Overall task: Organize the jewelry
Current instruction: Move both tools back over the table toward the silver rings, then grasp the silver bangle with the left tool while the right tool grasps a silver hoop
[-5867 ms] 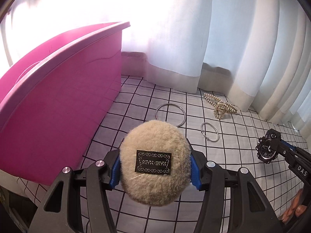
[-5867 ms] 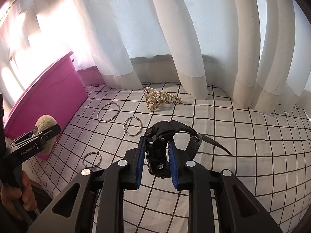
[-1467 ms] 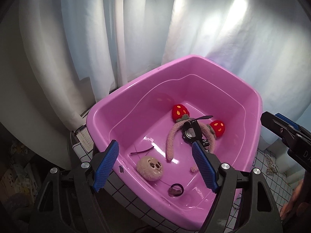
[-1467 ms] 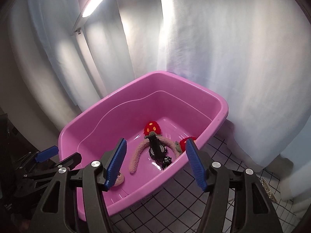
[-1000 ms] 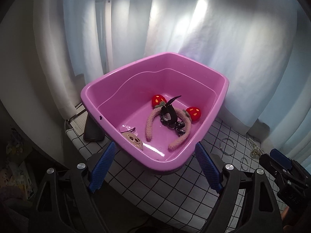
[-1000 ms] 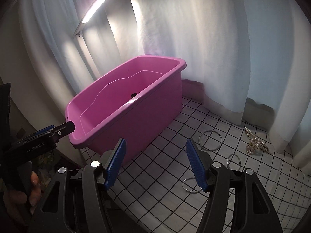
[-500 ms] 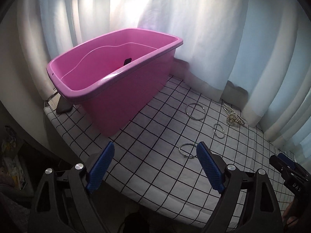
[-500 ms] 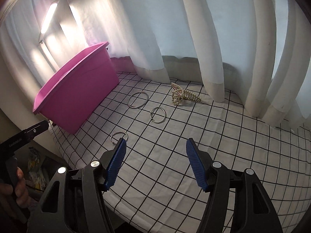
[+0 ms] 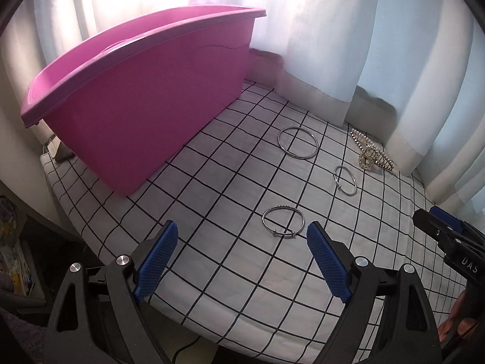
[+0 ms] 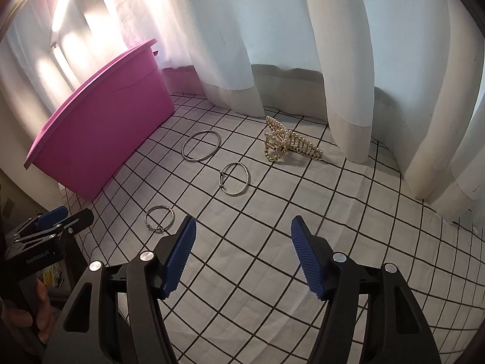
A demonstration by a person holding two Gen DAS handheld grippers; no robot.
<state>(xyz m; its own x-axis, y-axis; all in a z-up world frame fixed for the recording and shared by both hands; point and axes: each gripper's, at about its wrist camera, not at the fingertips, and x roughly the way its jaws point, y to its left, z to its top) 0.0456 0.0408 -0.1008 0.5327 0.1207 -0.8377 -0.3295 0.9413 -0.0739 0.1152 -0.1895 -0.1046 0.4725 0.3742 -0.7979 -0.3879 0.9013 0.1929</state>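
Three silver bangles lie on the checked cloth: a large one (image 9: 298,143) (image 10: 201,145), a middle one (image 9: 345,180) (image 10: 235,178) and a near one (image 9: 283,221) (image 10: 159,217). A gold pearl hair claw (image 9: 371,156) (image 10: 288,144) rests by the curtain. The pink tub (image 9: 145,91) (image 10: 100,133) stands at the left. My left gripper (image 9: 241,261) hangs open and empty just short of the near bangle. My right gripper (image 10: 242,257) is open and empty over bare cloth, with the near bangle just left of its left finger (image 10: 178,254).
White curtains (image 10: 333,45) close off the back and right of the table. The cloth's edge (image 9: 91,221) drops off at the front left, with dark clutter below. A dark flat object (image 9: 62,153) lies behind the tub's left corner. A hand (image 10: 42,312) holds the left gripper's handle.
Both grippers have come away from above the tub and sunk toward the cloth. The bangles and hair claw now look nearer and larger. Both grippers stay open and empty.
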